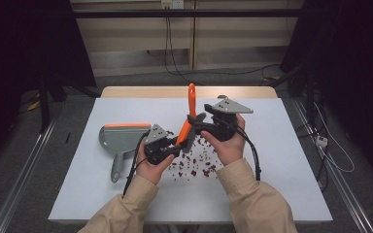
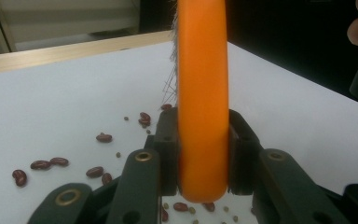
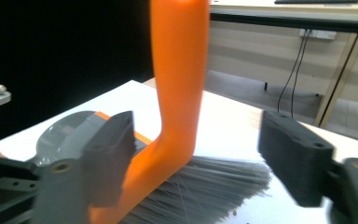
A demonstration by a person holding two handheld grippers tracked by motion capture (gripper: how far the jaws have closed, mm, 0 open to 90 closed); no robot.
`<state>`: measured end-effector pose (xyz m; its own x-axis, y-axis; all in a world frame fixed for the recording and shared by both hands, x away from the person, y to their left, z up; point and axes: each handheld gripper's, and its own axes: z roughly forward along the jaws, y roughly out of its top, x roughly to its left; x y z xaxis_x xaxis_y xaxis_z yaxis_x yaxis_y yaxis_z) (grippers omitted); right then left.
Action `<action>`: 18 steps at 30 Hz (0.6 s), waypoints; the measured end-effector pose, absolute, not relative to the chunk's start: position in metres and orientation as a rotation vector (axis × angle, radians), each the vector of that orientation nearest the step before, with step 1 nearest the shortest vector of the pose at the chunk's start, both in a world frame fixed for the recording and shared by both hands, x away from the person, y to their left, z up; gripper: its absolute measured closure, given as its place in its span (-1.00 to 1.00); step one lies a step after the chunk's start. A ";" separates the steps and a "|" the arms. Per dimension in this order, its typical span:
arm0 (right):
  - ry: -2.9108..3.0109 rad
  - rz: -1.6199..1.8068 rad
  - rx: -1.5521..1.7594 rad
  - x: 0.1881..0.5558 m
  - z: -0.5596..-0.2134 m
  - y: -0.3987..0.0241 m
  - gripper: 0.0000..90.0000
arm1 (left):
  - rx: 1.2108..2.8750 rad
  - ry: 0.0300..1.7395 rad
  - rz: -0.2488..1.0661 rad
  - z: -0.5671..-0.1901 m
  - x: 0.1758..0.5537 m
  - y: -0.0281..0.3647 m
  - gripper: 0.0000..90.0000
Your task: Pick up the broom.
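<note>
Gripping the brush (image 1: 188, 121) by its orange handle, my left gripper (image 1: 167, 145) holds it clamped above the beans (image 1: 194, 162); my right gripper (image 1: 201, 121) stands wide around it, not touching. It seems light and stiff; the bristles look soft, so I keep to the handle.

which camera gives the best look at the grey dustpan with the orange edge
The high view: the grey plastic dustpan with the orange edge lies whole on the white table, handle included. The right gripper view catches part of its pan behind a jaw. The left gripper view looks elsewhere.
</note>
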<state>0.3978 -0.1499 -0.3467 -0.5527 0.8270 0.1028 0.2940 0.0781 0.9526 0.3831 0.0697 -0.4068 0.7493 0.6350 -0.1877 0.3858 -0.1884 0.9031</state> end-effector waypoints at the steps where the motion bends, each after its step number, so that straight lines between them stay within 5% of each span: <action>1: 1.885 1.496 1.133 0.397 -0.348 -0.149 -0.52 | 1.807 0.801 0.280 -0.407 0.383 0.070 0.57; 18: 1.897 1.519 1.390 0.397 -0.374 -0.113 -0.57 | 1.799 0.780 0.397 -0.407 0.374 0.065 0.55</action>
